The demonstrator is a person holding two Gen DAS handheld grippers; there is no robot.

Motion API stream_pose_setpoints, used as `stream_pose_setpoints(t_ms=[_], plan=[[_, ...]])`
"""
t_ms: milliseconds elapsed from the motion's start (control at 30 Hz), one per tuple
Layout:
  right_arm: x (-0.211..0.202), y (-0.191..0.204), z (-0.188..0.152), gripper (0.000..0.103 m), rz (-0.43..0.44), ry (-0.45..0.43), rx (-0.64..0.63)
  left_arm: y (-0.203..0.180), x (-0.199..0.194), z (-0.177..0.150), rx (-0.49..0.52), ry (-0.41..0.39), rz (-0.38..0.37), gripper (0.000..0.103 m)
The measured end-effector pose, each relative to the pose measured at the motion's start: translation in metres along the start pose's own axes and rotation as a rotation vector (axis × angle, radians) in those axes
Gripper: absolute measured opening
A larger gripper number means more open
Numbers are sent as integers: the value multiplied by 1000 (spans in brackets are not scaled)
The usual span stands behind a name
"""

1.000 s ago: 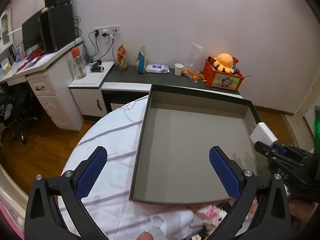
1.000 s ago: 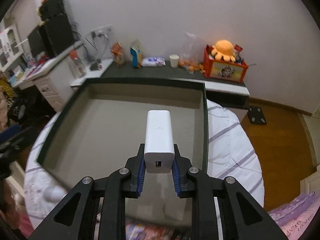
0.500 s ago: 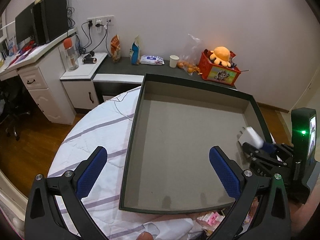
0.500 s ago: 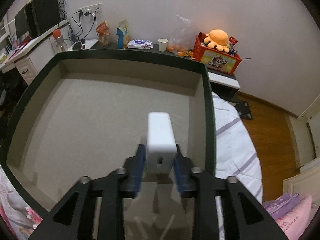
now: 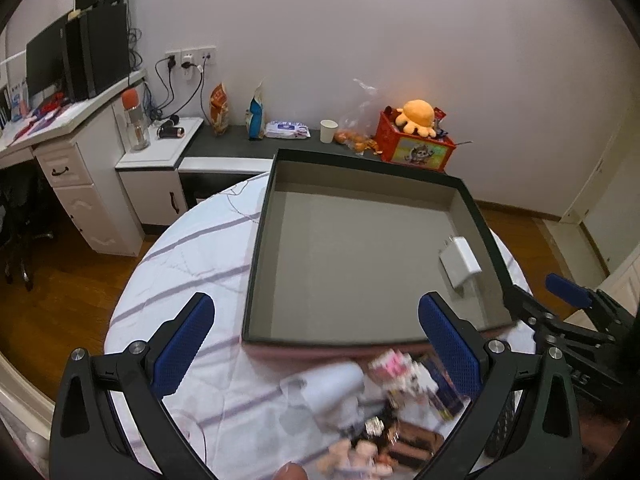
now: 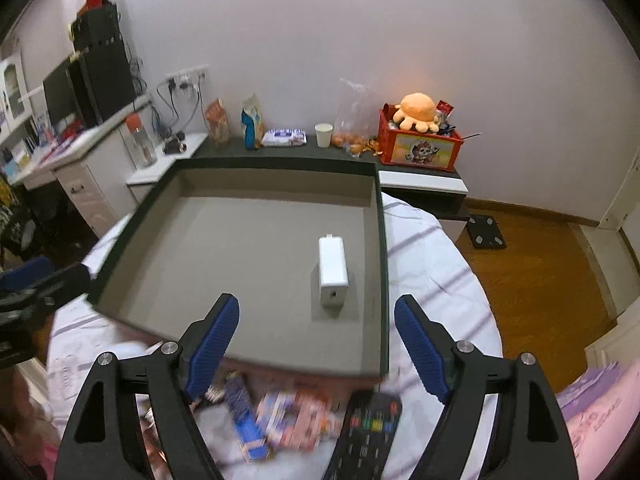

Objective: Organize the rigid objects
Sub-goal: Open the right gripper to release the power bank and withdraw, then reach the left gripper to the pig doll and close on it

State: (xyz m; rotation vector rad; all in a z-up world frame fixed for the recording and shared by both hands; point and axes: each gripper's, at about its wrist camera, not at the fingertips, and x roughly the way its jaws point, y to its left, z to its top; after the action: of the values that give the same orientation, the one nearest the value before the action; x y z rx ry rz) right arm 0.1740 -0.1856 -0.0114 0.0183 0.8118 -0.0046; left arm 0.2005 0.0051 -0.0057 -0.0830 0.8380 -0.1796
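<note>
The right hand-held gripper stood with its blue-padded jaws wide apart, having just been opening, and nothing lay between them. The small white rectangular plastic charger block it had let go rested just ahead, on the grey floor of the large shallow dark-rimmed cardboard tray, near the tray's right wall and with its port end facing the gripper. In the left wrist view the same charger lay close beside that wall, its plug prongs pointing away toward the far end.

The left hand-held gripper was likewise spread open and empty, poised above the near edge of the tray, over the round table covered in a white cloth with purple stripes.

The charger looked light, hard and smooth-sided, so it would probably not deform but might slip or twist under a loose pinch. Its two long flat flanks, taken near the middle, would likely give the pads the surest hold, well away from the prongs.

Nearest the grippers lay a blurred heap of things still to sort: a black remote control with coloured buttons, flat and stiff, best taken across its narrow width, and small colourful printed packets, whose make I could not tell.
</note>
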Motion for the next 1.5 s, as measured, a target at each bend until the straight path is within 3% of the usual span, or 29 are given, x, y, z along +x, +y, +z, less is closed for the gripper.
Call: stream_pose_setpoints(t_ms=[200, 400, 633, 833, 1033, 1200, 1500], plan=[[-39, -1, -26, 82, 34, -40, 39, -14, -33, -21, 14, -33, 32, 103], [-66, -10, -47, 82, 85, -76, 69, -18, -65, -52, -34, -76, 125, 103], [-78, -18, -68, 82, 125, -65, 52, -18, -82, -90, -72, -56, 192, 103], [-86, -10, -81, 82, 121, -56, 40, -17, -92, -110, -53, -52, 176, 103], [-101, -2, -100, 82, 64, -72, 107, -15, -87, -125, 24, -18, 85, 103], [-108, 4, -105, 82, 21, -61, 110, -15, -74, -137, 46, 17, 57, 103], [-96, 2, -98, 82, 33, -44, 82, -18, -37, -143, 5, 83, 76, 103]])
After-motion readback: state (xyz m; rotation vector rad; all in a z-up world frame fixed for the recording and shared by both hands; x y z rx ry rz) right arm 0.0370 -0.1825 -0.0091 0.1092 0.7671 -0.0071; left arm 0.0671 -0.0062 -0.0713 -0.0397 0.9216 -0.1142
